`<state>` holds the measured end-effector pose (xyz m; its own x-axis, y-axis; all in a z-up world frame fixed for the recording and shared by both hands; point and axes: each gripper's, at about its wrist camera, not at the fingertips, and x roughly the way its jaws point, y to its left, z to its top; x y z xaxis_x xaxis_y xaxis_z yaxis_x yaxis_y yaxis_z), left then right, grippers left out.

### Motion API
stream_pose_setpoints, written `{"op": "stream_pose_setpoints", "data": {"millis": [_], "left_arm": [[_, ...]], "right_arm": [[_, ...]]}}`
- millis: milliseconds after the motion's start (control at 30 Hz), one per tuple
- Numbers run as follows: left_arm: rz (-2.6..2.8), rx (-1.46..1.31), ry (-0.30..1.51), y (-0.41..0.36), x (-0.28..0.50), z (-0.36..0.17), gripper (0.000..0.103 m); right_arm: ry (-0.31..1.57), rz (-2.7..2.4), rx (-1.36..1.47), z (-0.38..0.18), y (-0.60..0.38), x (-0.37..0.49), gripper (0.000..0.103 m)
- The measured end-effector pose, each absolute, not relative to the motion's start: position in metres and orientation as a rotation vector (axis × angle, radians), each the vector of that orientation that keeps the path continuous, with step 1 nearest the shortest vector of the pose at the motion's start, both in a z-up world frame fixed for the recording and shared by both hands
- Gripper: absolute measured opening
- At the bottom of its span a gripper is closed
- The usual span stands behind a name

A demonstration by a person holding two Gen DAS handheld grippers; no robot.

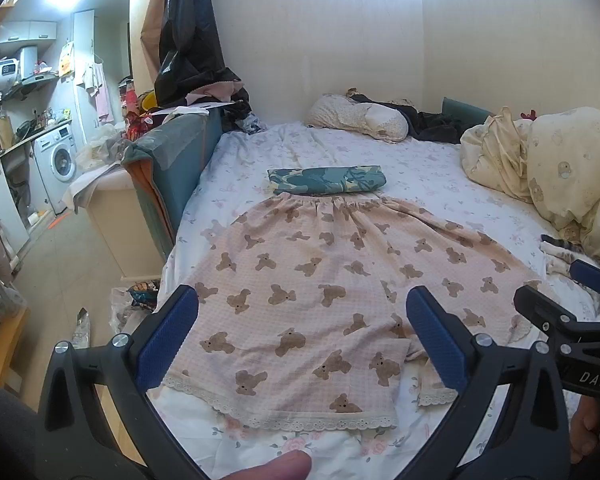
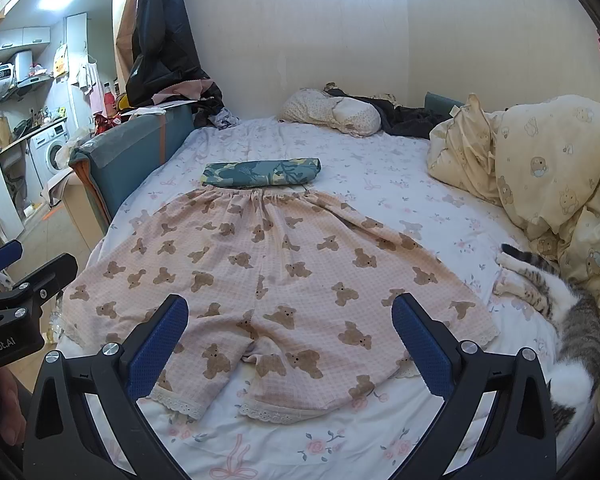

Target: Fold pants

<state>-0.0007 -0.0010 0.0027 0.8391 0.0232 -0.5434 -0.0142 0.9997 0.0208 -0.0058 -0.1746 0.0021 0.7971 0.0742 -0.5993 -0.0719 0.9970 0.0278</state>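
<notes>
Pink pants (image 1: 320, 280) with brown bear print and lace hems lie flat on the bed, waistband far, legs toward me; they also show in the right wrist view (image 2: 268, 272). My left gripper (image 1: 300, 336) is open and empty, hovering above the left leg's hem. My right gripper (image 2: 290, 340) is open and empty above the crotch and right leg. Each gripper shows at the edge of the other's view: the right one (image 1: 572, 292) and the left one (image 2: 24, 276).
A folded teal floral cloth (image 1: 326, 180) lies just beyond the waistband. A tabby cat (image 2: 560, 300) lies at the bed's right edge beside a yellow quilt (image 2: 540, 152). Pillows (image 1: 360, 116) sit at the far end. The bed's left edge drops to the floor (image 1: 68, 260).
</notes>
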Motion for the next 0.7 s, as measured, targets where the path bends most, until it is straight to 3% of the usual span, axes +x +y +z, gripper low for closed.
{"op": "stream_pose_setpoints", "data": {"millis": [700], "left_arm": [[0.015,0.02,0.575,-0.0013,-0.0011,0.0046,0.102]], "right_arm": [[0.646,0.08,0.004,0.002,-0.1746,-0.0054,0.103]]}}
